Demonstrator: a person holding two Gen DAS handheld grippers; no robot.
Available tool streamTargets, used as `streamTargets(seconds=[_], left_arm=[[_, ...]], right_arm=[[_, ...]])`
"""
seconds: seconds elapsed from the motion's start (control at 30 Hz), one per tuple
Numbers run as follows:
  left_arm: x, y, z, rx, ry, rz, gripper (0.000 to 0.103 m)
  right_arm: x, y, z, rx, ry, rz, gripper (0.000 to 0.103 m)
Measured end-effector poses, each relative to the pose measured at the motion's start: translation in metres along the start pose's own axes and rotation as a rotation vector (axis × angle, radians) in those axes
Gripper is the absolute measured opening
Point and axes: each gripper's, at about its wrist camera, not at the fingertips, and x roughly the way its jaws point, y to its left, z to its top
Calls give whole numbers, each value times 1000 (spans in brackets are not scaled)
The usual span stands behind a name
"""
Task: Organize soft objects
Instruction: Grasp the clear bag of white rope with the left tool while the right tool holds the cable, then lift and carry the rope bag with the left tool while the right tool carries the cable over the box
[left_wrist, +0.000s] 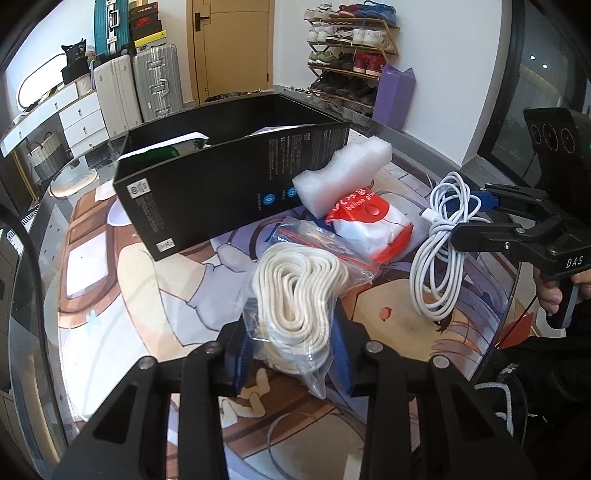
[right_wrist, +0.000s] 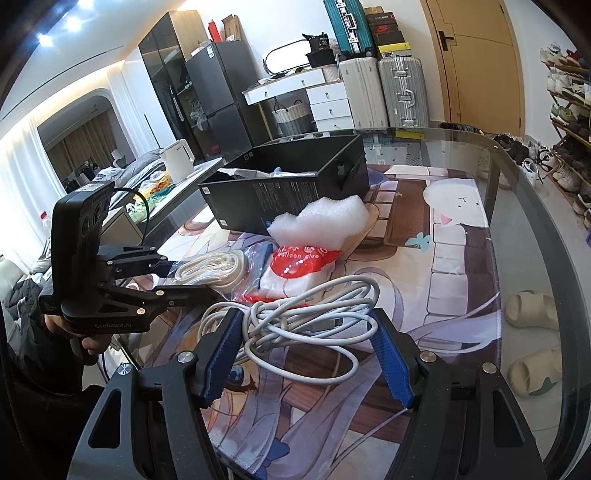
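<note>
Pressure from the left gripper (left_wrist: 291, 354) is on a clear plastic bag of coiled white cord (left_wrist: 295, 295): its blue pads have clamped the near end of the bag, which otherwise lies on the printed mat (left_wrist: 122, 291) covering the glass table (right_wrist: 524, 206). The right gripper (right_wrist: 308, 354) sits with its jaws partly apart around a loose coil of white charging cable (right_wrist: 303, 314); from these views I cannot tell whether the pads press on the cable or merely flank it. Just beyond the left gripper's catch lie a red-and-white packet of balloon glue (left_wrist: 373, 225) and, leaning on it and against the box, a block of white foam (left_wrist: 343, 177); past those stands an open black cardboard box (left_wrist: 229, 184), apparently the destination, with some white and green items already inside. To do this step well, I would judge that the bag should be lifted straight up until its slack tail clears the mat, then carried over the box's near wall without dragging across the glue packet; the film is slippery, so a firm squeeze on the cord itself matters. Count outside the box: one bagged cord, one cable, one glue packet, one foam block, beside one box.
</note>
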Motion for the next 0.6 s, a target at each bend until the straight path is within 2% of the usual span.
streamTargets(seconds=[0.6], left_arm=[[-29,6,-6,-38,-65,49,34]], right_arm=[[-14,8,8,-8,-72,0,70]])
